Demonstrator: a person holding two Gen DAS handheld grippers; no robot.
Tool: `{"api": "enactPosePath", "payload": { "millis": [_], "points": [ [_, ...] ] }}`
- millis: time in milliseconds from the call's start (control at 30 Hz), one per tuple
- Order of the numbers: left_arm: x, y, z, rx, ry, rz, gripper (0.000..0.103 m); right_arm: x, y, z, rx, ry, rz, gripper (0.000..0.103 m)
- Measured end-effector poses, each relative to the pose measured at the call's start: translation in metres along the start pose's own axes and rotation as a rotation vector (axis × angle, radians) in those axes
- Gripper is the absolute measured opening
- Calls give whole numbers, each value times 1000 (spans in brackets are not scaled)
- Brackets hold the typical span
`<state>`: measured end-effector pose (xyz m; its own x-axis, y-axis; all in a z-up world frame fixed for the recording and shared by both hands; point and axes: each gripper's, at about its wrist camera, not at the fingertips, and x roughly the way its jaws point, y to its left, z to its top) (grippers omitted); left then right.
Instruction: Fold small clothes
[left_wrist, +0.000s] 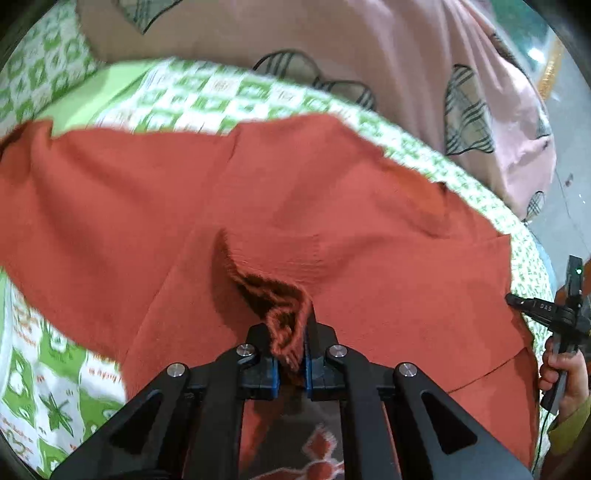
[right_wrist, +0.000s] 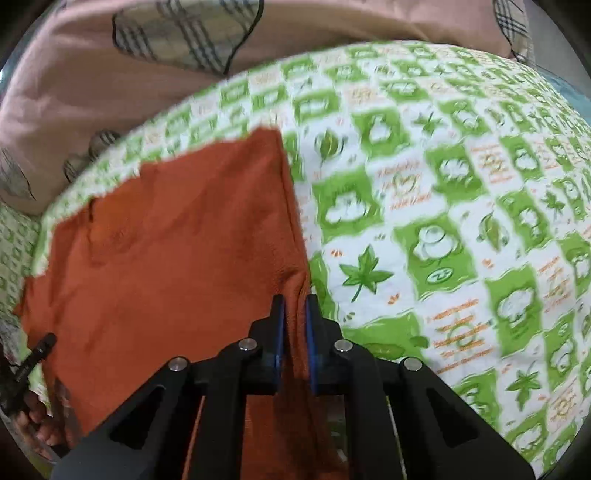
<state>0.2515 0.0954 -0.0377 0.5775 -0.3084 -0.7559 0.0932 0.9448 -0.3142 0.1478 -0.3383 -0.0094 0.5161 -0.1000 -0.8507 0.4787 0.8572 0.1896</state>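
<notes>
A rust-red cloth (left_wrist: 258, 192) lies spread on a green-and-white patterned bedsheet (left_wrist: 207, 99). My left gripper (left_wrist: 290, 343) is shut on a bunched fold of the red cloth and lifts it slightly. In the right wrist view the same red cloth (right_wrist: 166, 251) lies to the left, and my right gripper (right_wrist: 294, 325) is shut on its right edge. The right gripper also shows at the far right of the left wrist view (left_wrist: 546, 314), held by a hand. The left gripper shows at the left edge of the right wrist view (right_wrist: 33, 358).
A pink blanket with plaid patches (left_wrist: 369, 48) lies bunched along the far side of the bed, also in the right wrist view (right_wrist: 110, 74). The patterned sheet (right_wrist: 461, 221) stretches to the right of the cloth. A floor strip (left_wrist: 569, 177) shows at far right.
</notes>
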Motion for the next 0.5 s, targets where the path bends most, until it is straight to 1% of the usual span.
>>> {"api": "enactPosePath", "payload": {
  "millis": [33, 67, 100, 133, 167, 233, 267, 300, 333, 367, 400, 433, 467, 500],
  "points": [
    [-5, 5, -3, -10, -8, -3, 14, -3, 2, -1, -6, -17, -11, 12],
    [-10, 9, -5, -13, -16, -1, 17, -11, 3, -2, 6, -28, -15, 15],
    [-16, 14, -7, -14, -25, 8, 19, -18, 3, -4, 19, -38, -11, 16],
    [-22, 19, -9, -15, -33, 20, 19, -30, 4, -7, 35, -56, 3, 16],
    [-26, 23, -11, -19, -36, 26, 18, -41, 8, -12, 49, -78, 33, 18],
    [-36, 33, -14, -39, -41, 33, 18, -57, 20, -23, 40, -98, 120, 27],
    [-39, 37, -14, -47, -47, 34, 18, -65, 31, -33, 16, -94, 166, 34],
    [-46, 41, -15, -56, -56, 36, 19, -69, 39, -41, -1, -89, 196, 38],
    [-52, 47, -15, -67, -65, 41, 19, -73, 50, -53, -23, -77, 238, 38],
    [-58, 53, -14, -77, -71, 44, 22, -75, 57, -63, -34, -60, 266, 38],
    [-64, 59, -13, -86, -78, 51, 33, -74, 64, -70, -38, -44, 285, 38],
    [-71, 67, -12, -99, -89, 77, 40, -74, 71, -79, -43, -21, 307, 38],
    [-79, 80, -10, -119, -109, 114, 50, -74, 77, -87, -49, -3, 327, 38],
    [-86, 93, -7, -142, -126, 141, 52, -74, 82, -91, -56, 11, 338, 38]
  ]
}}
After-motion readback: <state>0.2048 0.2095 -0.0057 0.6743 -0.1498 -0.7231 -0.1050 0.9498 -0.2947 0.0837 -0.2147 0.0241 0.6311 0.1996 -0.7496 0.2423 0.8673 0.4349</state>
